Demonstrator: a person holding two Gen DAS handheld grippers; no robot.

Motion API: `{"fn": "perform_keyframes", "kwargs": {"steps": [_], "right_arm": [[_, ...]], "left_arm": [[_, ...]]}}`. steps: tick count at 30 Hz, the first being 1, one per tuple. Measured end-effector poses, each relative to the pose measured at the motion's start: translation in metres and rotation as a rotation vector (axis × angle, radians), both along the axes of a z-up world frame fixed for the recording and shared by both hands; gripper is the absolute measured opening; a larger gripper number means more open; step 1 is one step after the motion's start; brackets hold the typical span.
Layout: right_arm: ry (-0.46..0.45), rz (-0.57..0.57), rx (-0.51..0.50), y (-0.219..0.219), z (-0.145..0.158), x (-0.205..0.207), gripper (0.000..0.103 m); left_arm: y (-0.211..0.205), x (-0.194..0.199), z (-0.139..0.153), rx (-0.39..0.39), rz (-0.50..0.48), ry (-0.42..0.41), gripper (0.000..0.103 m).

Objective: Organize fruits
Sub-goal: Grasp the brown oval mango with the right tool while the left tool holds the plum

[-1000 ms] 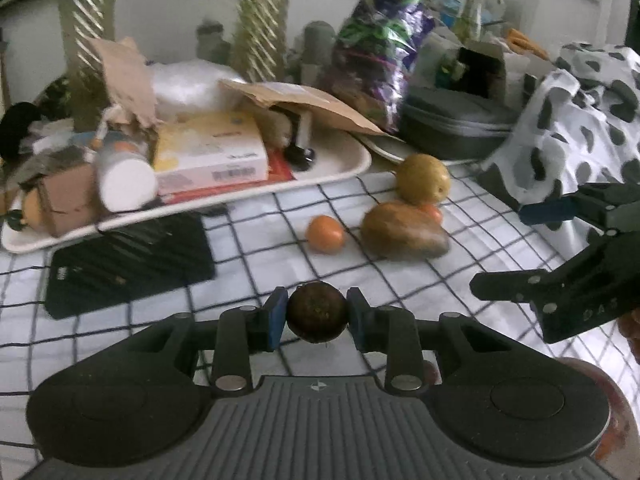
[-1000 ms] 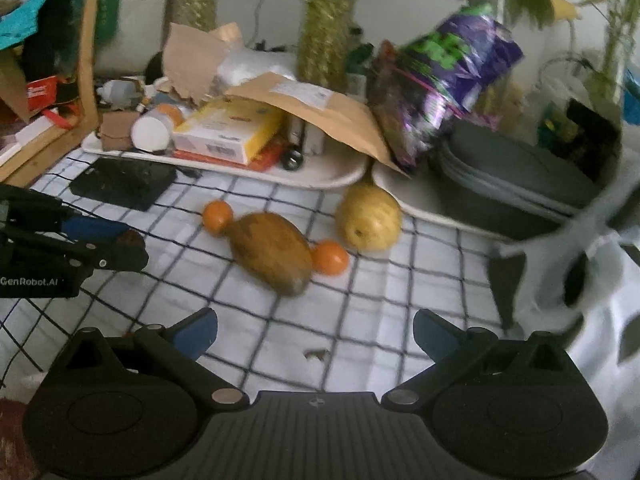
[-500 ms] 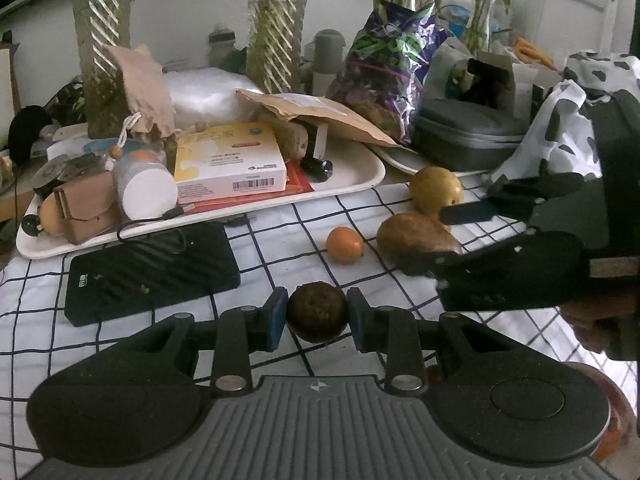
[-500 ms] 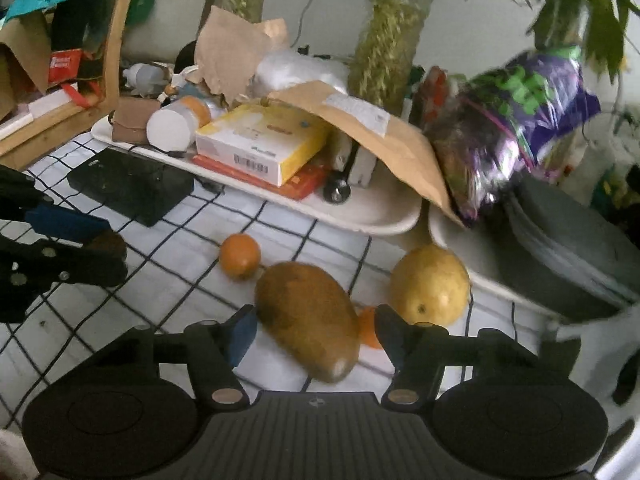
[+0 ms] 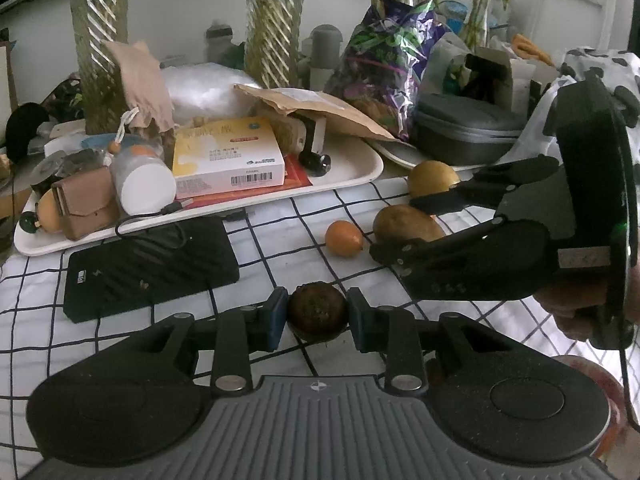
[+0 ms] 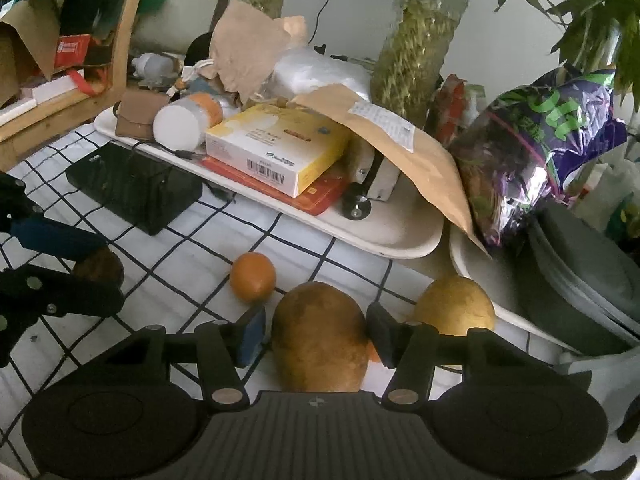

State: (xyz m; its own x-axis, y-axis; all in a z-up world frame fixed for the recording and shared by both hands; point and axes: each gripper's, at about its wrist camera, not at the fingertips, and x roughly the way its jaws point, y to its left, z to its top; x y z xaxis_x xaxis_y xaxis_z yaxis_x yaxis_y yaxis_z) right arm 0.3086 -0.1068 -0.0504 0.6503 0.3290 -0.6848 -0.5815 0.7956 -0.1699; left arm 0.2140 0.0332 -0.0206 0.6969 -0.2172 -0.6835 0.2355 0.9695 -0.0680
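counter cloth (image 6: 192, 256) – matt white fabric, black grid | brown fruit (image 6: 320, 336) – dull, rough skin | small orange (image 6: 253, 276) – smooth, faint sheen | tray (image 6: 400, 236) – smooth cream plastic | envelope (image 6: 384, 136) – matt brown paper | snack bag (image 6: 552, 136) – glossy crinkled foil

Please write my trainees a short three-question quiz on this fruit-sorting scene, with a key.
1. True or false: the left claw is shut on a dark round fruit.
2. What sits between the right claw's fingers? A) a banana B) the large brown fruit C) a green apple
3. Fill in: the yellow box lies on the white ____.

Key: 1 true. 2 B; that claw's jaws have just been closing around it. 3 tray.
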Motion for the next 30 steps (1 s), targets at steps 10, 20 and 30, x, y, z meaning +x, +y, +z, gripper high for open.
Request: {"fn": "perform_keyframes", "kwargs": {"steps": [10,20,30], "right_arm": [[0.002,0.038,-0.034,-0.005,0.010,-0.013,0.048],[0.117,0.048,-0.027,-0.020,0.010,-0.026,0.052],[0.246,-0.004,0.125,-0.042,0.002,-0.015,0.050]], "left_arm": [[-0.002,-0.001,-0.001,0.012,-0.009,0.000,0.031],[-0.006,-0.002,-0.003,0.022,-0.025,0.004,0.031],[-0.005,-0.005,-0.001,0.010,-0.026,-0.002,0.031]]}}
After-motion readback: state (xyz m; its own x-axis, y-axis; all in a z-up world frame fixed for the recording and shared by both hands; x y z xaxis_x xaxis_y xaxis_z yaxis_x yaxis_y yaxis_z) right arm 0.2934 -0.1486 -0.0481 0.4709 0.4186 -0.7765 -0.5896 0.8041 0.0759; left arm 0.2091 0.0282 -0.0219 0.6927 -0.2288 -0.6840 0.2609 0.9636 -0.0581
